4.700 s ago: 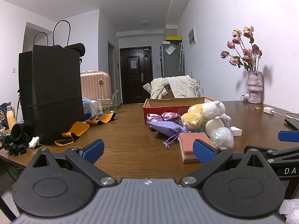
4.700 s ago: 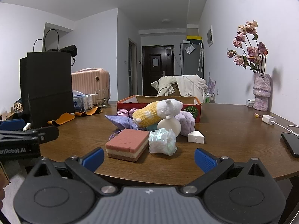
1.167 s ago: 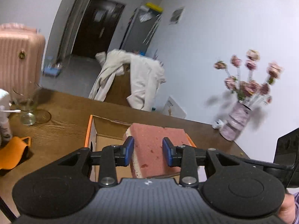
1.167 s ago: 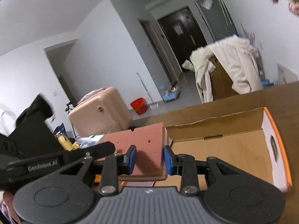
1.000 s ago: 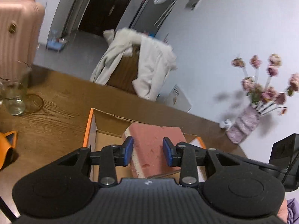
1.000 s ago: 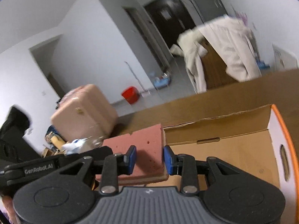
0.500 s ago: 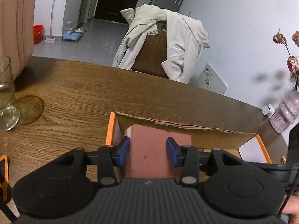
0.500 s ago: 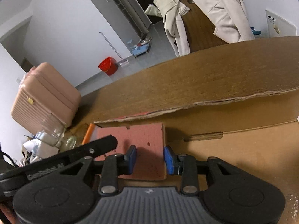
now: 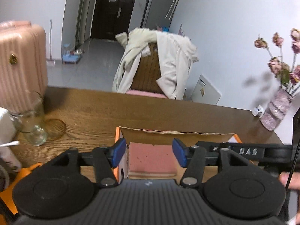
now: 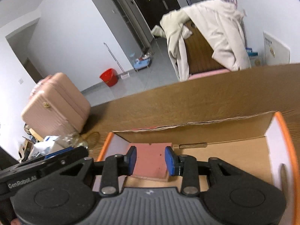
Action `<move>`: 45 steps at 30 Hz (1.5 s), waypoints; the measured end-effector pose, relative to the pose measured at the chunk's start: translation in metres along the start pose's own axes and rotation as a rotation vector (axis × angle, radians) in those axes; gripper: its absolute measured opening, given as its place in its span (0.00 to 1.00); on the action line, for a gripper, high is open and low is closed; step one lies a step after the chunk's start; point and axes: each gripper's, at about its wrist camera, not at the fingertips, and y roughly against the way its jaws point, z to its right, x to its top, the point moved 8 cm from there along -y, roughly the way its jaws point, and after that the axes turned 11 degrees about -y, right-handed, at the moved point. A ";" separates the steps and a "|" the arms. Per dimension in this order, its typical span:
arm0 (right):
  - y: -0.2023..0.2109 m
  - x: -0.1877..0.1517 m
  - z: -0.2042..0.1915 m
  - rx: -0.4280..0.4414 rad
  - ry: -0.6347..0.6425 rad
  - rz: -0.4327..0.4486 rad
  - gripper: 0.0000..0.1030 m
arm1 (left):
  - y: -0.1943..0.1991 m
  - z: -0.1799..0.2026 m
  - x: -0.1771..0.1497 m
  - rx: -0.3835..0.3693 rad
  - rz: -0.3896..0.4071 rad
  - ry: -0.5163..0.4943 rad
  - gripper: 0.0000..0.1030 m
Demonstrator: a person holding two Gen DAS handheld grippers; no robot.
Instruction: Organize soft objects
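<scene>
A pink sponge block lies flat in the left end of the orange-rimmed cardboard box. It also shows in the right wrist view, in the box's left corner. My left gripper is open above the sponge, its blue pads apart on either side and off it. My right gripper is open too, pads just clear of the sponge's sides.
The box sits on a brown wooden table. A glass and a white bottle stand at the left. A vase of dried flowers stands at the far right. A chair with a white jacket is behind the table.
Both grippers carried the sponge down into the box's left end. Both have opened and let go of it; it now rests on the box floor.
</scene>
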 end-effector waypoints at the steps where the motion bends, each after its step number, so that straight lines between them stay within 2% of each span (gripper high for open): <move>1: 0.014 -0.001 -0.002 0.002 0.003 0.008 0.32 | 0.012 0.005 0.000 0.000 0.005 -0.016 0.59; 5: 0.068 -0.010 -0.014 0.013 0.028 0.047 0.33 | 0.067 0.025 -0.004 0.004 0.046 -0.078 0.72; 7: 0.095 -0.019 -0.021 0.019 0.041 0.068 0.35 | 0.092 0.034 -0.008 0.004 0.071 -0.105 0.73; 11: 0.144 -0.042 -0.031 0.026 0.083 0.117 0.42 | 0.139 0.049 -0.021 0.023 0.121 -0.140 0.81; 14: 0.175 -0.061 -0.034 0.035 0.111 0.158 0.49 | 0.170 0.056 -0.038 0.042 0.162 -0.159 0.84; 18: 0.211 -0.092 -0.031 0.036 0.130 0.201 0.52 | 0.207 0.065 -0.069 0.021 0.186 -0.154 0.87; 20: 0.229 -0.109 -0.030 0.036 0.152 0.233 0.56 | 0.220 0.068 -0.083 0.017 0.193 -0.151 0.87; 25: 0.271 -0.156 -0.028 0.058 0.203 0.324 0.64 | 0.256 0.071 -0.121 0.041 0.235 -0.132 0.93; 31: 0.306 -0.219 -0.013 0.042 0.247 0.392 0.75 | 0.282 0.083 -0.172 0.030 0.270 -0.121 0.97; 40: 0.327 -0.311 0.029 0.009 0.228 0.462 0.82 | 0.307 0.112 -0.260 0.025 0.283 -0.136 1.00; 45: 0.329 -0.364 0.053 -0.025 0.193 0.463 0.83 | 0.315 0.124 -0.296 0.009 0.272 -0.147 1.00</move>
